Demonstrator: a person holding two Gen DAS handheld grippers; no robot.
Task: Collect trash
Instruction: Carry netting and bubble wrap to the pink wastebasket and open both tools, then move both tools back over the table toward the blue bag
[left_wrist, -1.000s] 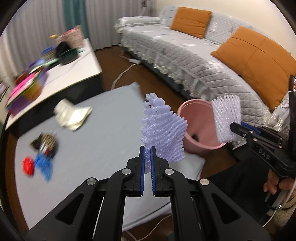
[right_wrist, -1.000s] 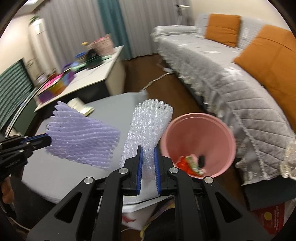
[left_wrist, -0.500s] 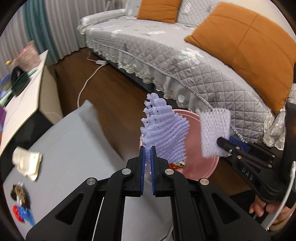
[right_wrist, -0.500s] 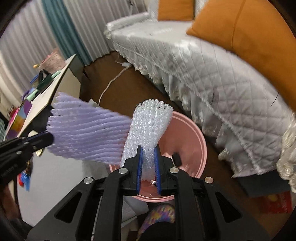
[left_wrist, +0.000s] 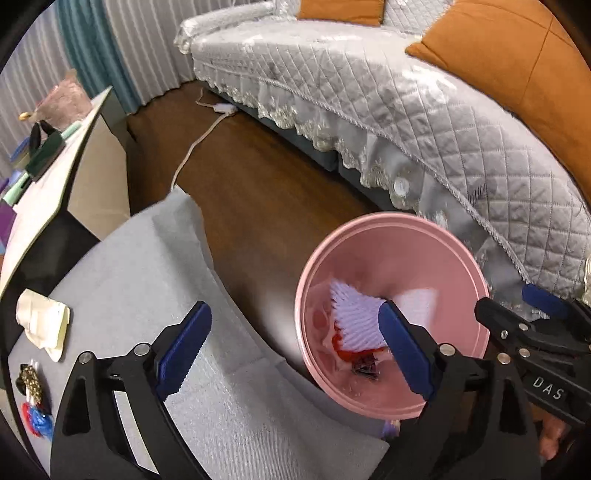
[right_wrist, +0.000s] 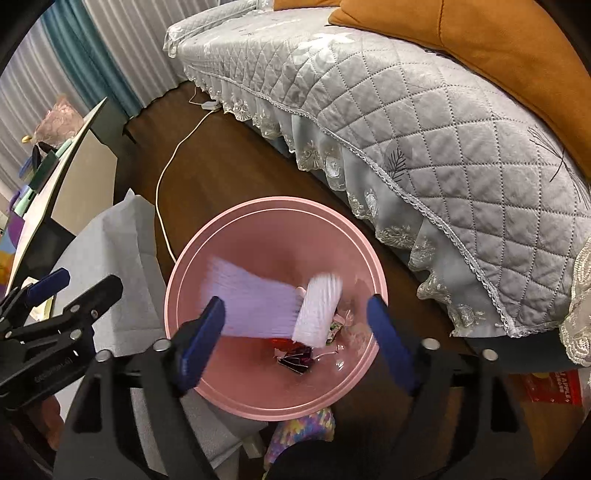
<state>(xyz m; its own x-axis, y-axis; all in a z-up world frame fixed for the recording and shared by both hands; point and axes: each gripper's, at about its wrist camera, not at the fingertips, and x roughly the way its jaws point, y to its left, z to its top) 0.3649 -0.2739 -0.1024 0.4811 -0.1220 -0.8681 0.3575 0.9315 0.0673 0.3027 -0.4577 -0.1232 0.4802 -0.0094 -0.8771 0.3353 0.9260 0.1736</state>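
Here, I hold both grippers above a pink bin on the dark wooden floor, between a grey-covered table on the left and a quilted grey sofa on the right. The left gripper has its jaws opening, nothing between them. The right gripper is opening too, also empty. Inside the bin, blurred, are a purple foam net and, just right of it, a white foam net, above red and dark wrappers at the bottom. On the table, far left, lies a crumpled cream paper.
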